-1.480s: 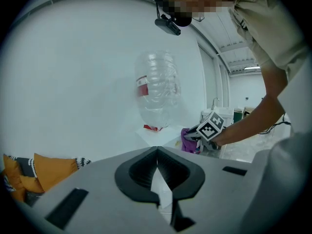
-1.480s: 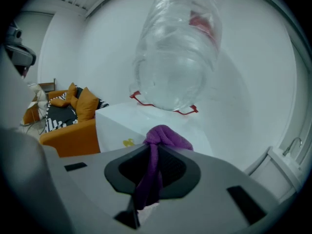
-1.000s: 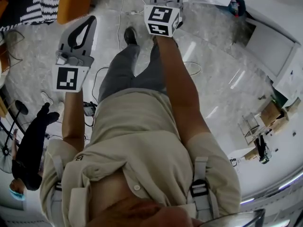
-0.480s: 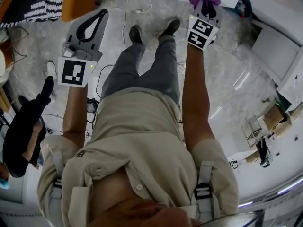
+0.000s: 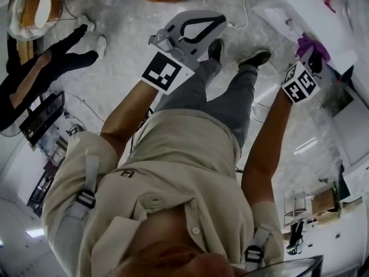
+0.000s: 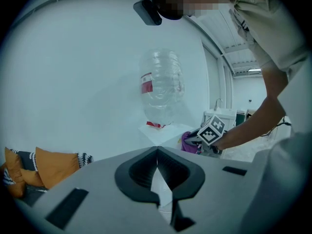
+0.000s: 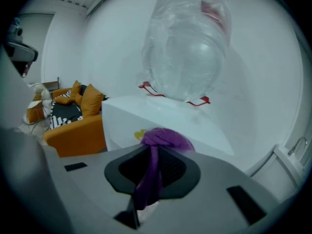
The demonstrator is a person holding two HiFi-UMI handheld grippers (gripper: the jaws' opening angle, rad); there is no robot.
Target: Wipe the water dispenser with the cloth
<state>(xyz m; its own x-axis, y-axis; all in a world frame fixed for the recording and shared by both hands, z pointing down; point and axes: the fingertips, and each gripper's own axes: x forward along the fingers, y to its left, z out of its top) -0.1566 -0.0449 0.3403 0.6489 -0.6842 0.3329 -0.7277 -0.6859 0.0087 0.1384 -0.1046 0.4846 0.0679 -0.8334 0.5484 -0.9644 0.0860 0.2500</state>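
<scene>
The water dispenser is a white box (image 7: 165,123) with a clear upturned bottle (image 7: 187,48) on top. It stands against the wall, just beyond my right gripper (image 7: 153,147). That gripper is shut on a purple cloth (image 7: 163,138), which bunches past its tips close to the dispenser's front top edge. In the head view the cloth (image 5: 311,42) and right gripper (image 5: 310,52) are at the upper right beside the dispenser (image 5: 305,7). My left gripper (image 6: 157,150) is shut on nothing and held back from the dispenser (image 6: 163,130). It shows in the head view (image 5: 221,19) above the person's feet.
An orange sofa (image 7: 78,128) with cushions stands left of the dispenser. A sink unit (image 6: 219,115) is to its right. Another person in black (image 5: 40,77) stands at the left, and cables (image 5: 245,4) lie on the marble floor.
The right gripper with the cloth has swung right and up to the dispenser. The left gripper has shifted right over the feet. The head view has turned the same way.
</scene>
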